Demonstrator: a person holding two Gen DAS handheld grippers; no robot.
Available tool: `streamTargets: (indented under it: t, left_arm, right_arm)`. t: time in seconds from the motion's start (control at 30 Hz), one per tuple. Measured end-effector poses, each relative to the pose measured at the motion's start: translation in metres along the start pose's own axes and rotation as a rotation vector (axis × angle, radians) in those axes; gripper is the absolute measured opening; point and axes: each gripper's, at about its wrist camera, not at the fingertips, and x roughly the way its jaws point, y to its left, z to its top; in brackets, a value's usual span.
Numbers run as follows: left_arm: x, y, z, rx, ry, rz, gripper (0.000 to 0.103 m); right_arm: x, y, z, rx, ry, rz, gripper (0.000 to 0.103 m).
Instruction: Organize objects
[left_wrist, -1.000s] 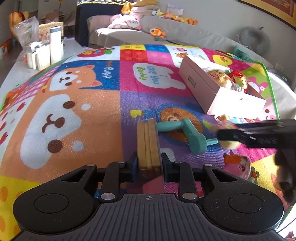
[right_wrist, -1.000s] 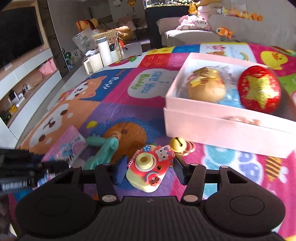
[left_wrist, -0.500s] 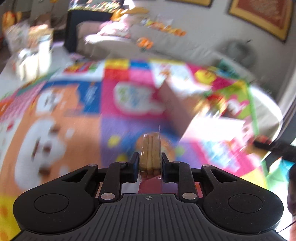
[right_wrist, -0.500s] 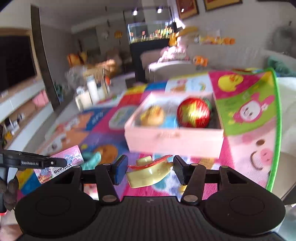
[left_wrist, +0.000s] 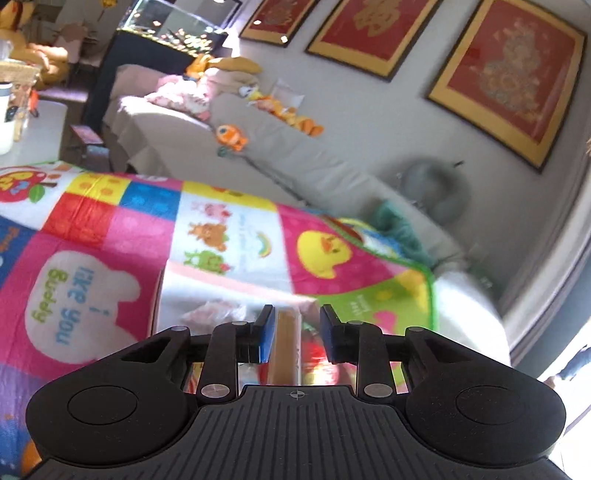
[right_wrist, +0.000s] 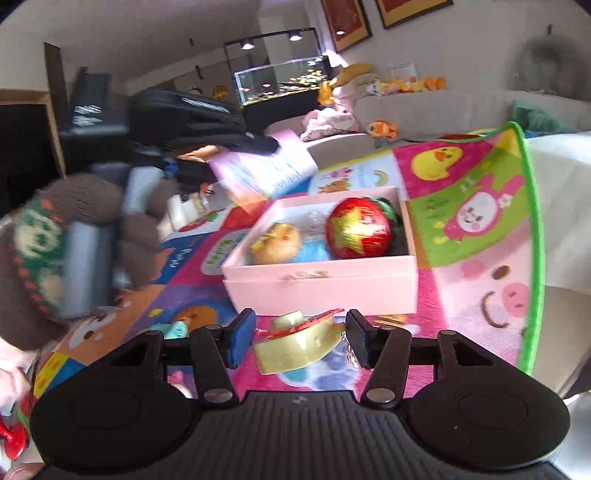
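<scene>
My left gripper (left_wrist: 297, 332) hovers over the open pink box (left_wrist: 229, 284). Its jaws are opening, and the biscuit pack (left_wrist: 288, 343) stands between them with a gap at the right pad. From the right wrist view the pack (right_wrist: 262, 173) shows its pink-and-white face above the box's (right_wrist: 321, 291) far left corner. Inside the box lie a red foil ball (right_wrist: 356, 230) and a golden wrapped ball (right_wrist: 277, 240). My right gripper (right_wrist: 297, 339) is shut on a yellow and red toy camera (right_wrist: 295, 347), lifted off the mat just in front of the box.
A bright cartoon play mat (left_wrist: 92, 221) covers the table; its green edge (right_wrist: 532, 221) runs close by on the right. A teal toy (right_wrist: 177, 328) lies on the mat left of my right gripper. A brown knitted sleeve (right_wrist: 44, 251) fills the left. A grey sofa (left_wrist: 295, 158) stands behind.
My left gripper rose and swung right with the biscuit pack until it hung over the pink box, where the pack came loose between the pads. The right gripper lifted the toy camera off the mat.
</scene>
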Motion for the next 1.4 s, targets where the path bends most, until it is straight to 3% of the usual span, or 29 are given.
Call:
streamTargets:
  t: [0.13,0.33,0.47,0.53,0.6,0.67,0.73,0.77,0.83,0.9,1.1,1.27,1.4]
  left_arm:
    - [-0.011,0.014,-0.005,-0.019,0.004,-0.001,0.029]
    - [-0.078,0.054,-0.024,0.079,-0.032,-0.008,0.029]
    - [-0.115,0.090,-0.045,0.113,-0.006,0.049,0.029]
    - [-0.126,0.110,-0.052,0.067,0.013,0.081,0.029]
    - [-0.135,0.129,-0.056,0.004,0.016,0.110,0.029]
    - [-0.144,0.144,-0.056,-0.033,0.001,0.138,0.029]
    - [-0.154,0.156,-0.057,-0.049,-0.015,0.151,0.029]
    - [-0.159,0.162,-0.059,-0.049,-0.017,0.155,0.029]
    - [-0.162,0.172,-0.063,-0.041,0.002,0.178,0.029]
    - [-0.164,0.181,-0.068,-0.045,0.026,0.183,0.029]
    - [-0.159,0.185,-0.081,-0.075,0.054,0.144,0.029]
    - [-0.154,0.161,-0.084,-0.014,0.098,0.087,0.029]
    - [-0.149,0.144,-0.088,0.022,0.121,0.073,0.029]
  right_arm:
    - [-0.003,-0.012,-0.002,0.014,0.004,-0.017,0.054]
    - [0.000,-0.018,0.018,0.058,-0.024,0.027,0.054]
    - [0.004,-0.011,0.078,0.049,-0.106,0.067,0.054]
    - [0.016,-0.004,0.117,0.048,-0.145,0.074,0.054]
    - [0.041,0.005,0.154,0.051,-0.126,0.096,0.055]
    - [0.066,0.013,0.178,0.073,-0.113,0.060,0.066]
    - [0.075,0.024,0.184,0.053,-0.141,0.004,0.067]
    - [0.075,0.029,0.181,0.031,-0.147,0.006,0.068]
    - [0.071,0.033,0.166,0.006,-0.156,0.020,0.080]
    - [0.067,0.038,0.144,-0.042,-0.150,-0.002,0.083]
    - [0.068,0.057,0.076,-0.188,0.026,-0.020,0.089]
    - [0.073,0.072,0.014,-0.192,0.245,0.123,0.095]
    - [0.063,0.092,-0.023,-0.228,0.313,0.211,0.095]
